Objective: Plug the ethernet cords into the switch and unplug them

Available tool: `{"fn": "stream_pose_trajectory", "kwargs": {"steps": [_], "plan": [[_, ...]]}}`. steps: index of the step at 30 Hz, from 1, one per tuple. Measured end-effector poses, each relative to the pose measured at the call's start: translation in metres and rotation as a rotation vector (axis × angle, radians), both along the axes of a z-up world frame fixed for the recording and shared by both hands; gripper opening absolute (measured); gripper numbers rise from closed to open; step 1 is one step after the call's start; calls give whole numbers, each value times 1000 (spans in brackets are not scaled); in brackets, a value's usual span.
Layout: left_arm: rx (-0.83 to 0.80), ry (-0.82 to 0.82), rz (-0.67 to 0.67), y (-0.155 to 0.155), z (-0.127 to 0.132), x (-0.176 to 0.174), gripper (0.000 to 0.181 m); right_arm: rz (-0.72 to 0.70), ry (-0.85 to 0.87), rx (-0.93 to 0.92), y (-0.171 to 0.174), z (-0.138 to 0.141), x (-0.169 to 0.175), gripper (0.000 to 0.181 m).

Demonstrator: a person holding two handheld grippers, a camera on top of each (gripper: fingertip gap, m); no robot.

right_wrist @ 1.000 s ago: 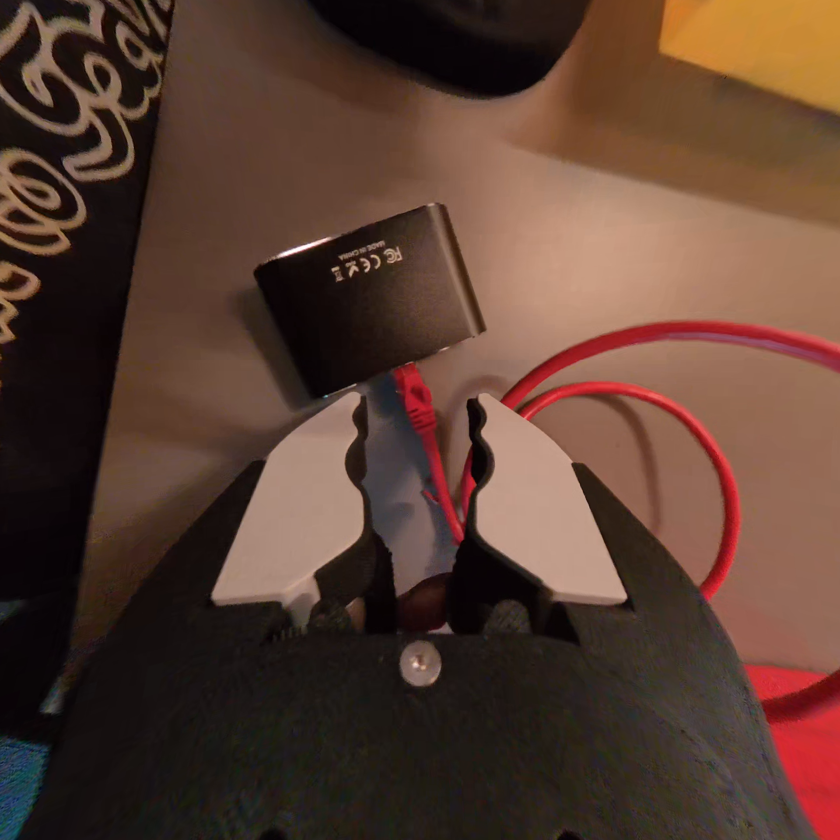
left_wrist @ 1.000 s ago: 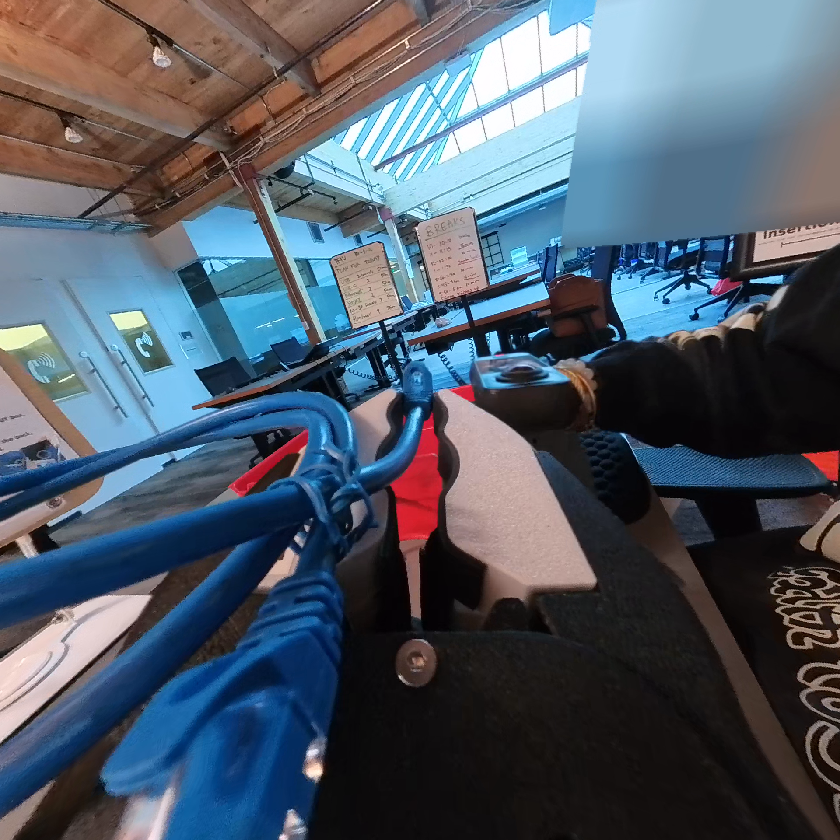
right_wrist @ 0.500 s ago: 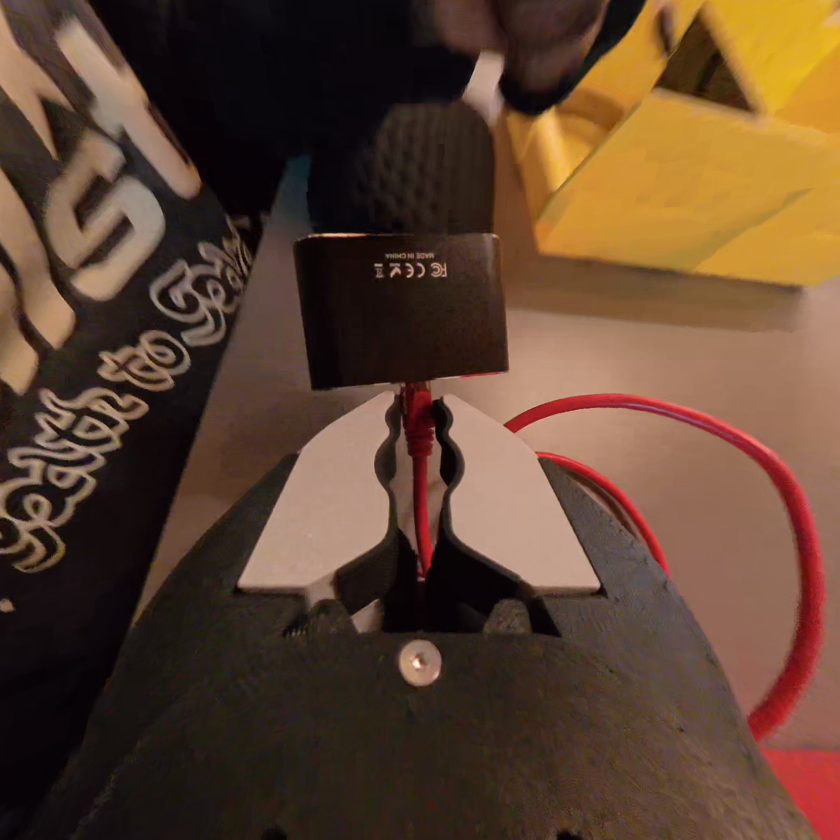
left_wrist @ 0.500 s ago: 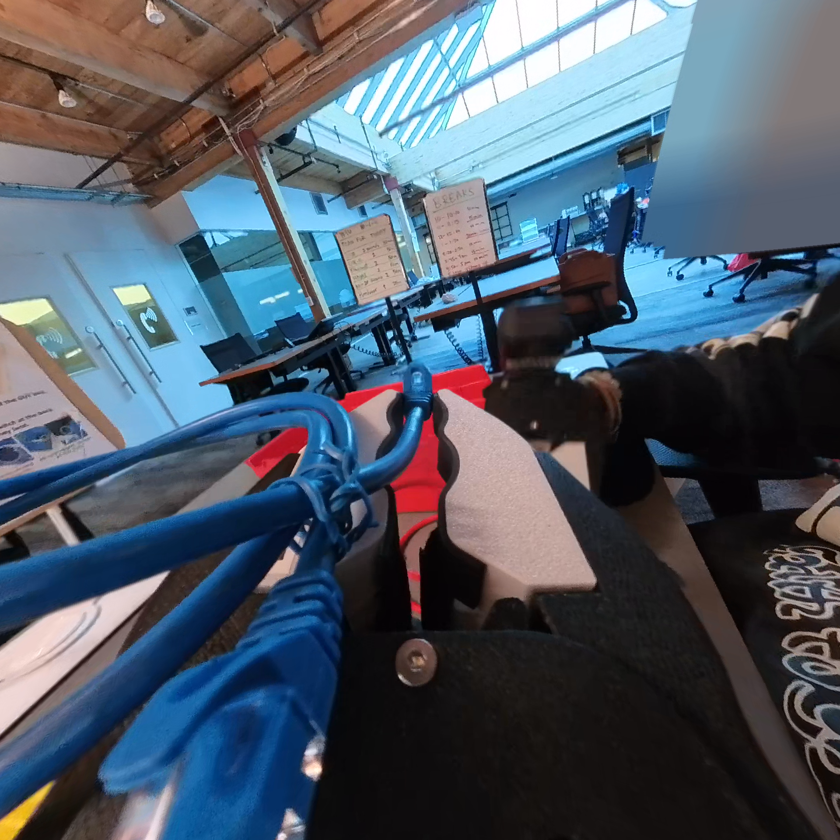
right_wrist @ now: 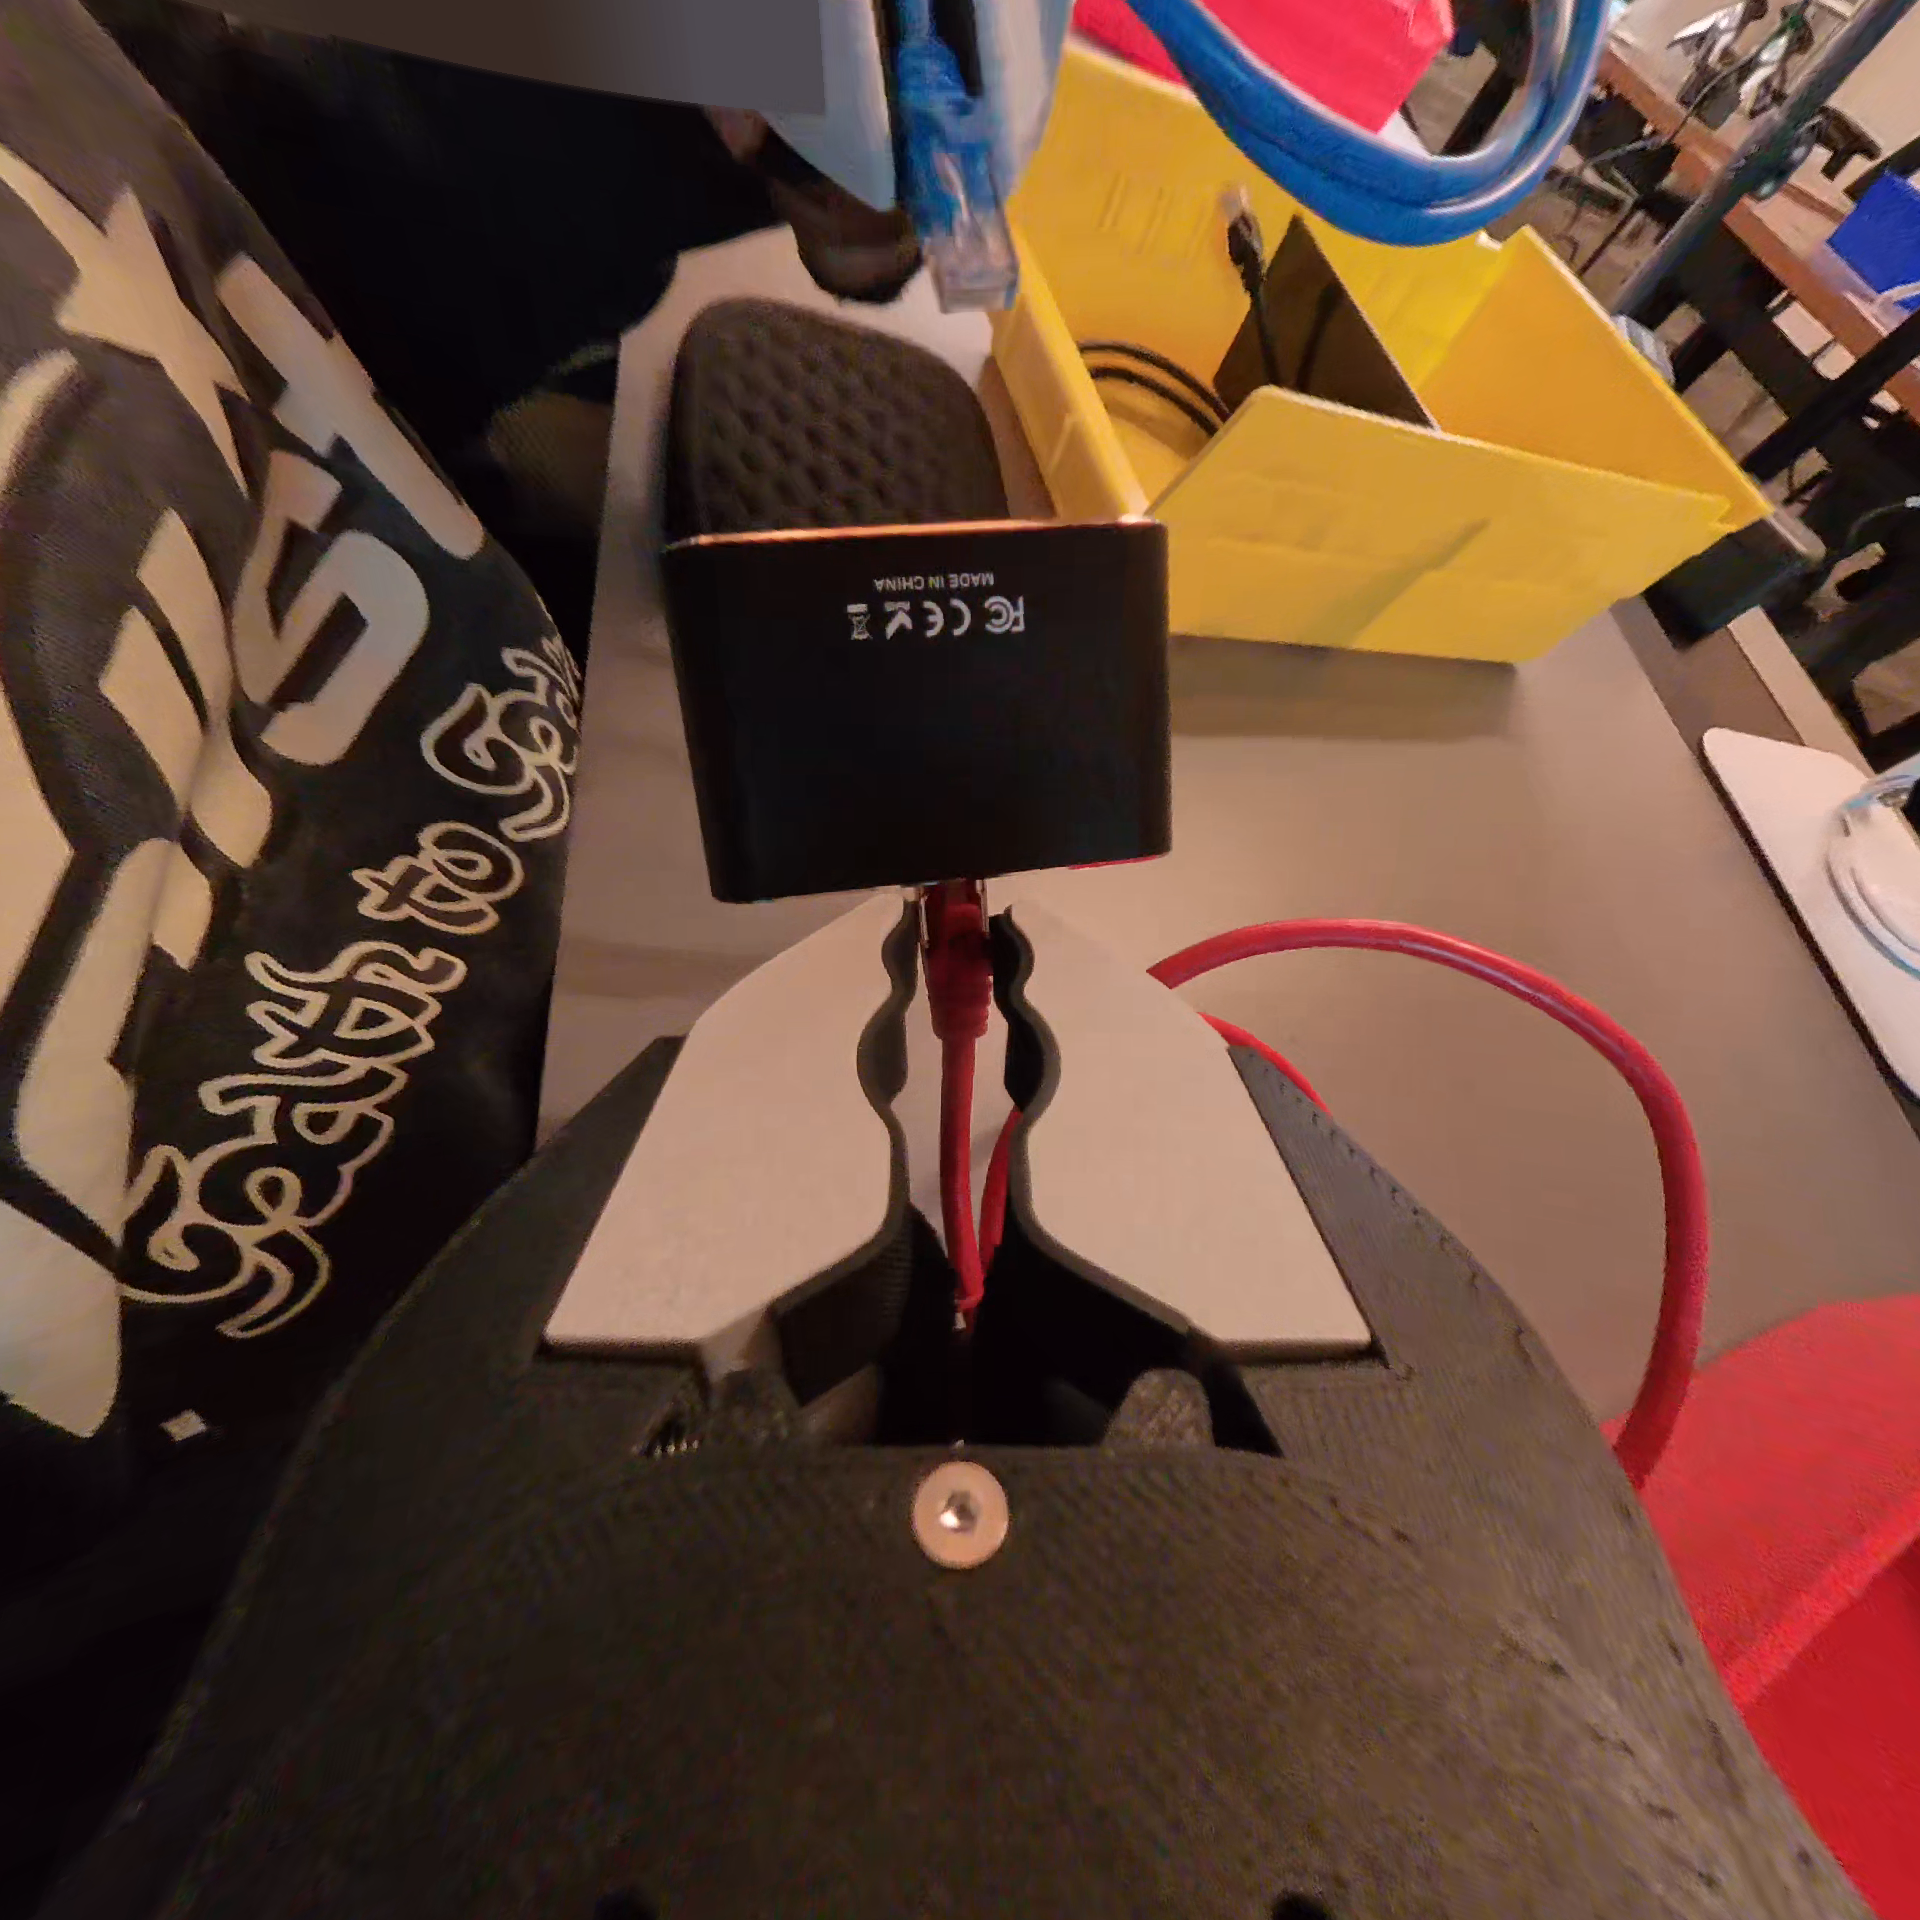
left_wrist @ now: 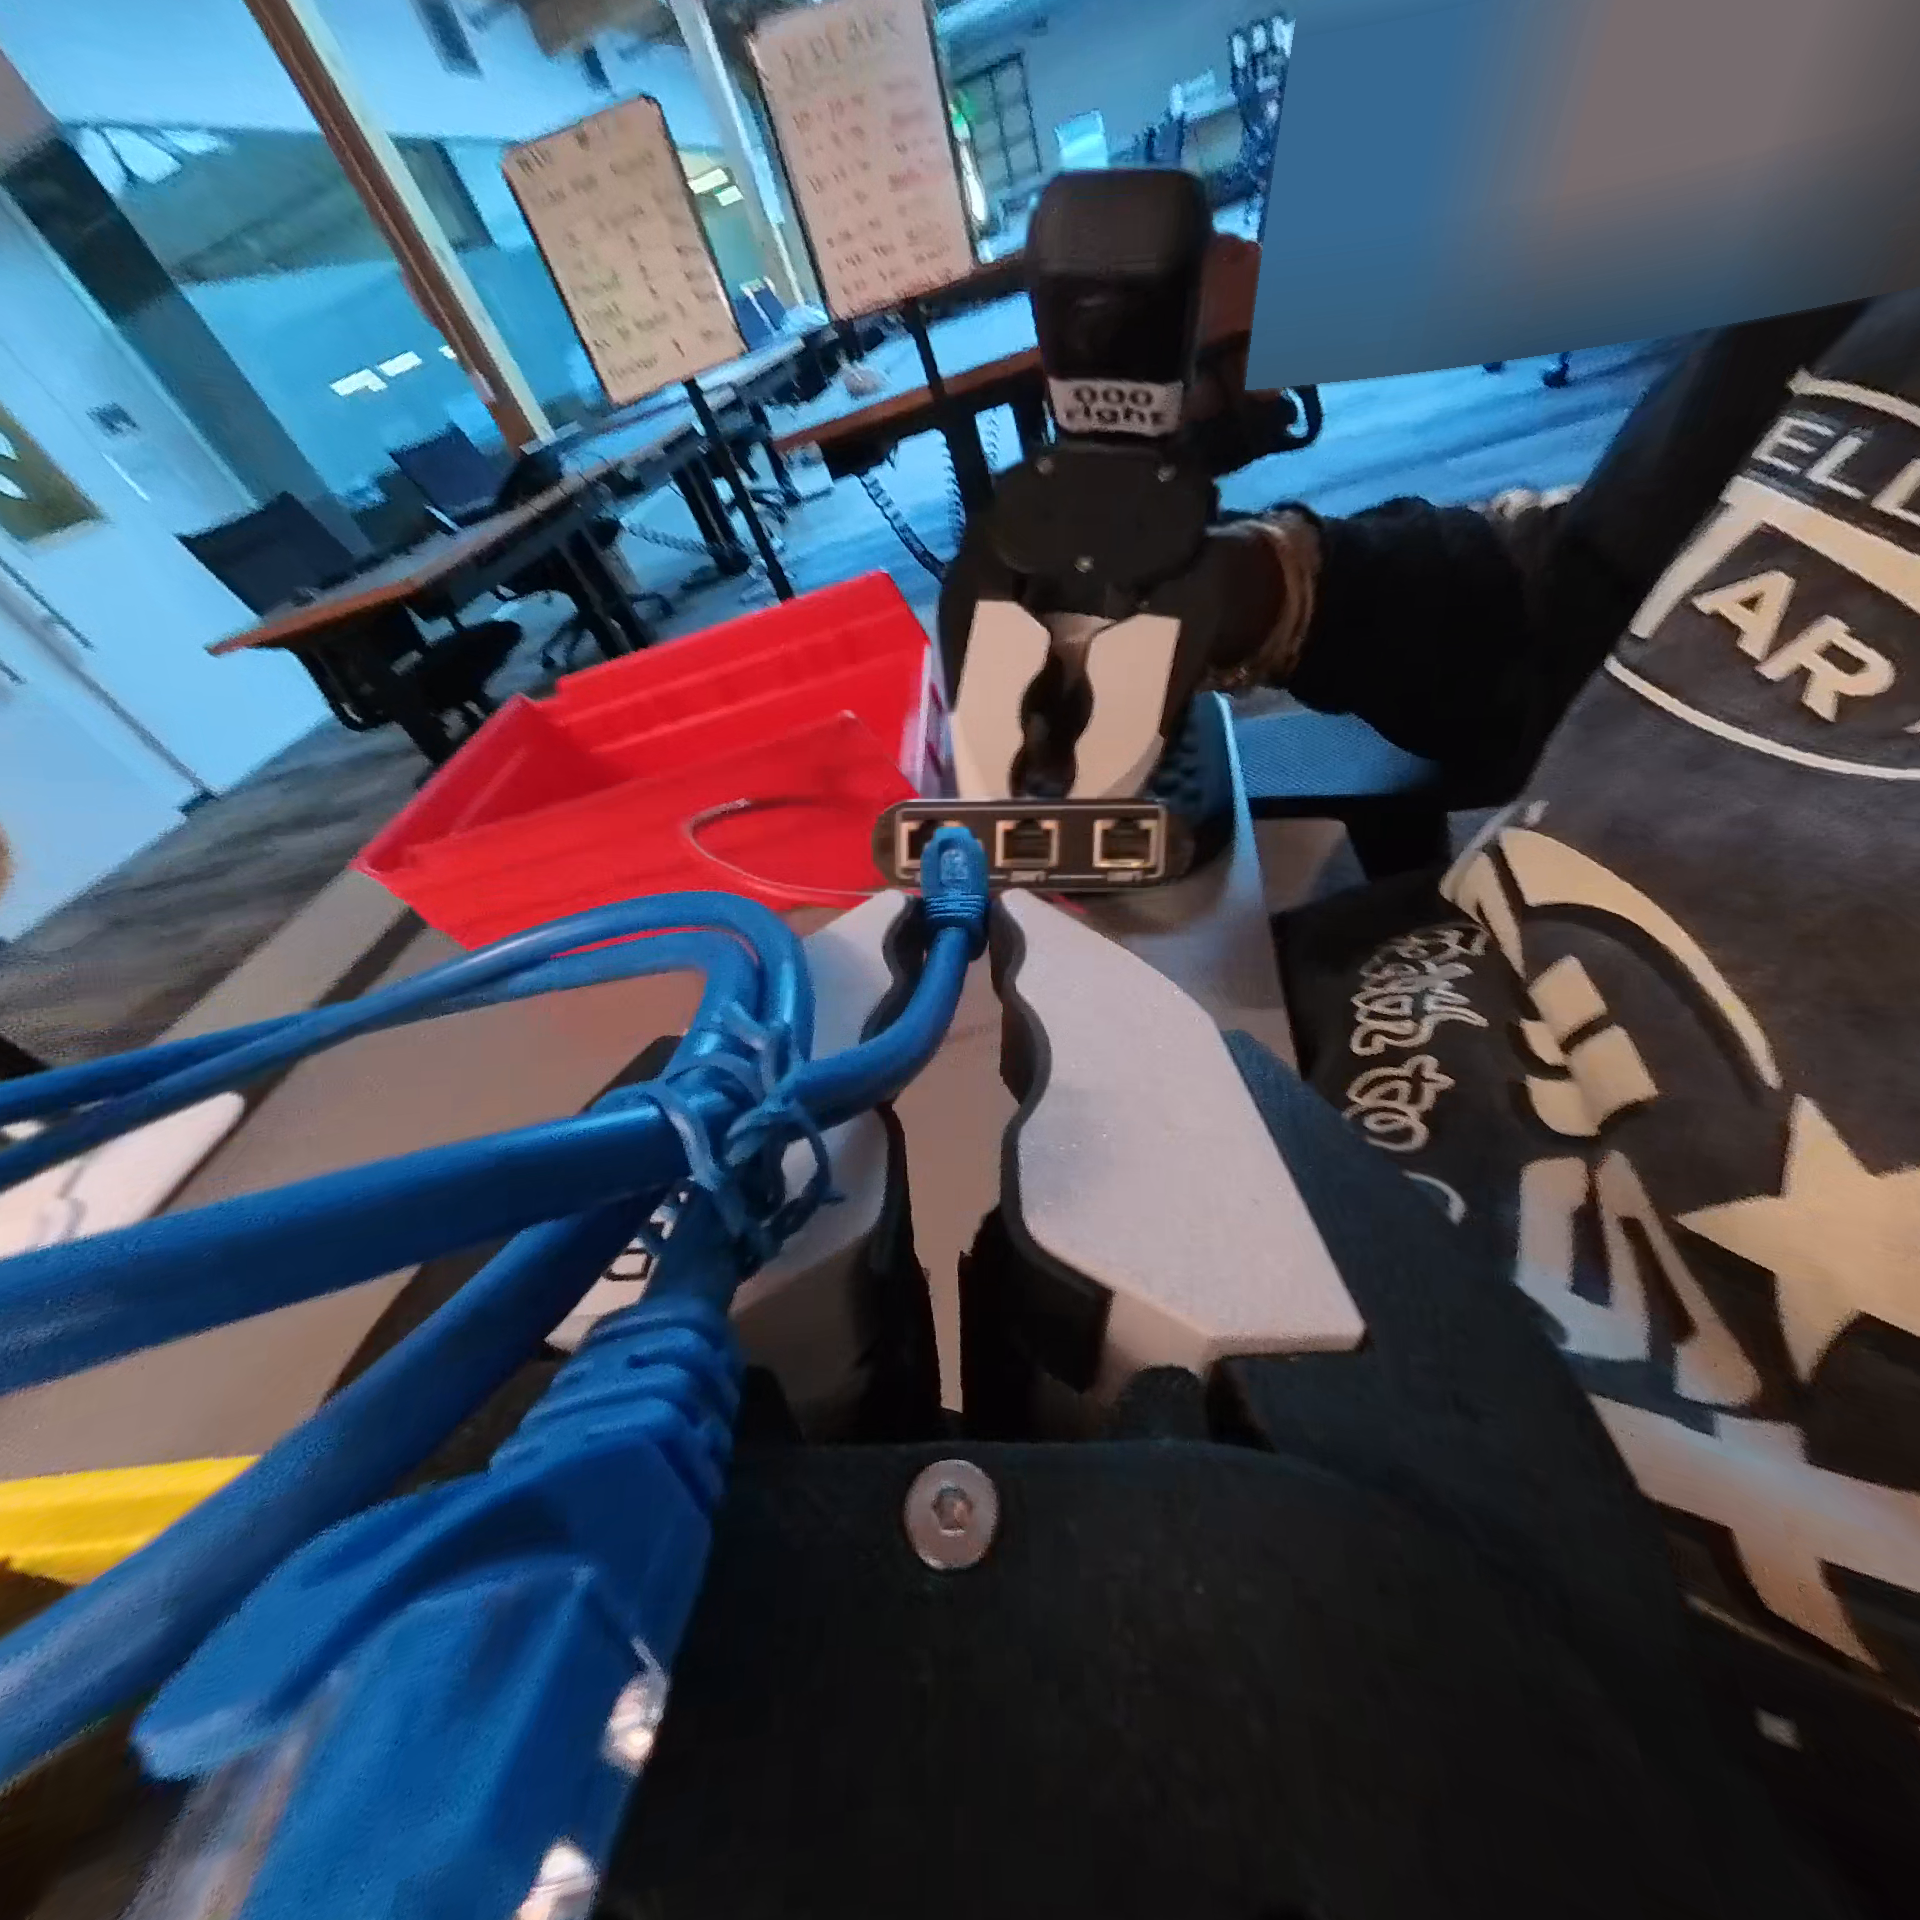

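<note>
My left gripper (left_wrist: 945, 909) is shut on the plug end of a blue ethernet cord (left_wrist: 951, 868). The plug points at the leftmost of three ports on the black switch (left_wrist: 1029, 844). In the right wrist view the blue plug (right_wrist: 961, 223) is still apart from the switch (right_wrist: 920, 717). My right gripper (right_wrist: 951, 920) is shut on the plug of a red ethernet cord (right_wrist: 954, 987), which sits in the switch's near side and holds the switch above the table. The right gripper (left_wrist: 1055, 769) also shows behind the switch in the left wrist view.
A red bin (left_wrist: 665, 790) stands left of the switch. A yellow divided bin (right_wrist: 1403, 520) holds a black cable. The red cord loops on the grey table (right_wrist: 1351, 810). A person's black printed garment (right_wrist: 260, 727) and a black mesh pad (right_wrist: 821, 416) are close by. Bundled blue cord loops (left_wrist: 364, 1195) hang left. The left gripper's tips are roughly 11 cm from the right gripper's.
The right gripper shut on the red plug, lifted the switch and turned its ports toward the left gripper. The left gripper tilted down, bringing the blue plug up to the leftmost port.
</note>
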State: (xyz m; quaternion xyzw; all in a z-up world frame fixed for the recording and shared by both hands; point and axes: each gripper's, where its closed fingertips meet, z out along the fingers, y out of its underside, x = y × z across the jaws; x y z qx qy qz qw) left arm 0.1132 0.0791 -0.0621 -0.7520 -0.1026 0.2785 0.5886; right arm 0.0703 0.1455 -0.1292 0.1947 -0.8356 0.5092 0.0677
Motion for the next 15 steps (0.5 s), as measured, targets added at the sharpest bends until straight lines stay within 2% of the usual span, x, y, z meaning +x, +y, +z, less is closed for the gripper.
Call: {"fn": "stream_pose_trajectory", "kwargs": {"steps": [4,15], "plan": [[-70,-73,-2,0,-21,3,12,-6,53,46,-3,-15,-2,13],[-159,-94,3,14,-55,-6,12,11,8,71,-8,-34,-1,13]]}}
